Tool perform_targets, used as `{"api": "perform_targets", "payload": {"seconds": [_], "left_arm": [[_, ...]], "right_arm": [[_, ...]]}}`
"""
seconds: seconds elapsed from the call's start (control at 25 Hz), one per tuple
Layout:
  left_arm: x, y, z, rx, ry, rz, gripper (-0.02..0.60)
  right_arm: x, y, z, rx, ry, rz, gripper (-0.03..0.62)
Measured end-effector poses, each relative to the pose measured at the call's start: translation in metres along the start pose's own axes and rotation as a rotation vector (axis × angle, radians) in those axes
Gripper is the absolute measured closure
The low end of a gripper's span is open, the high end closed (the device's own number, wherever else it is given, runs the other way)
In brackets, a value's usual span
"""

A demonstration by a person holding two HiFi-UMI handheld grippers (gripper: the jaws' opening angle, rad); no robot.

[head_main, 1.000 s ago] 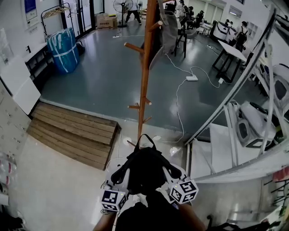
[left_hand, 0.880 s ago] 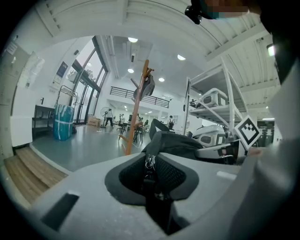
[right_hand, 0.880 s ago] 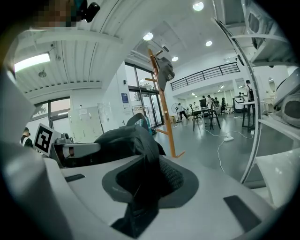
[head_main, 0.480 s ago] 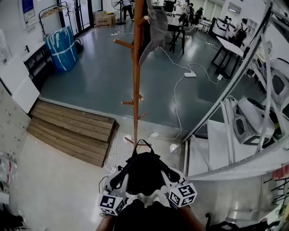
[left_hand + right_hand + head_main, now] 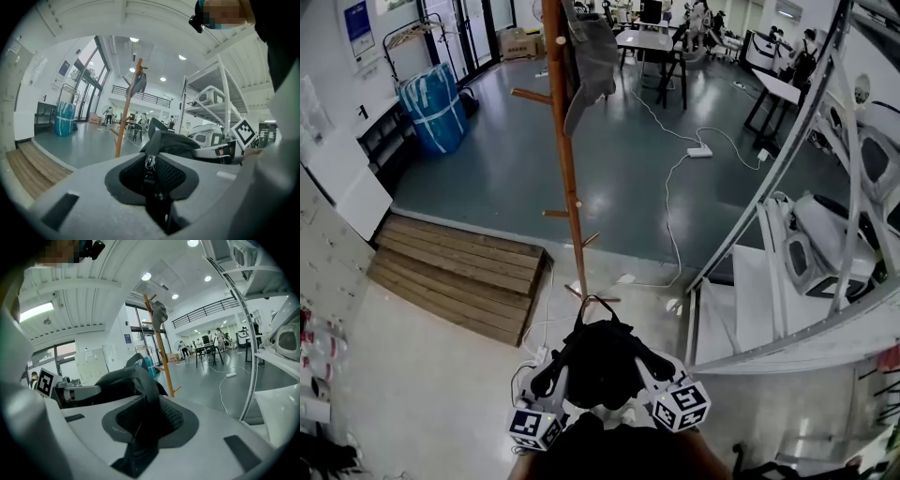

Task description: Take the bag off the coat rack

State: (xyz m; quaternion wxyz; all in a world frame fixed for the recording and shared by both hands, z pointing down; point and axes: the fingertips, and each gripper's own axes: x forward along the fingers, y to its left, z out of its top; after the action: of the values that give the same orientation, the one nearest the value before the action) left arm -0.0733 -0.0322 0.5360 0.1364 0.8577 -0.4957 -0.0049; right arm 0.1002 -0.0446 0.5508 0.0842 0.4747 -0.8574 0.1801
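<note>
Backed off since a second ago: left gripper and right gripper each pinch one side of the black bag, slung between them so the weight's shared, well clear of the coat rack ahead.

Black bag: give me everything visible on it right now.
The black bag looks like soft fabric, with a loop handle on top and a zipper caught in the left tongs. The right tongs pinch its other side. It hangs between them, clear of the coat rack, whose base stands just beyond it.
</note>
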Motion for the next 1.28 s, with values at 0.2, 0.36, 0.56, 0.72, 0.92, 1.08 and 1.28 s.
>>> {"api": "perform_targets", "payload": {"seconds": [0.2,0.36,0.56,0.72,0.92,1.08,1.28], "left_arm": [[0.0,-0.014,-0.008,-0.002,-0.002,-0.002,0.509],[0.0,-0.018,-0.01,0.001,0.005,0.005,0.509],[-0.002,-0.02,-0.017,0.007,0.026,0.017,0.509],[-0.003,-0.019,-0.016,0.008,0.04,0.021,0.509],[-0.005,-0.018,-0.015,0.014,0.035,0.006,0.509],[-0.006,-0.013,-0.017,0.037,0.03,0.006,0.509],[-0.007,-0.01,-0.016,0.019,0.045,0.028,0.509]], "right_arm": [[-0.01,-0.009,-0.004,0.001,0.006,0.015,0.511],[-0.014,-0.011,-0.005,-0.005,0.01,0.021,0.511],[-0.017,-0.013,-0.006,-0.008,0.01,0.021,0.511],[-0.016,-0.012,-0.006,-0.013,0.013,0.02,0.513],[-0.015,-0.009,-0.009,-0.003,0.016,0.023,0.513],[-0.014,-0.007,-0.009,0.005,0.012,0.024,0.513],[-0.012,-0.006,-0.009,0.006,0.011,0.023,0.513]]}}
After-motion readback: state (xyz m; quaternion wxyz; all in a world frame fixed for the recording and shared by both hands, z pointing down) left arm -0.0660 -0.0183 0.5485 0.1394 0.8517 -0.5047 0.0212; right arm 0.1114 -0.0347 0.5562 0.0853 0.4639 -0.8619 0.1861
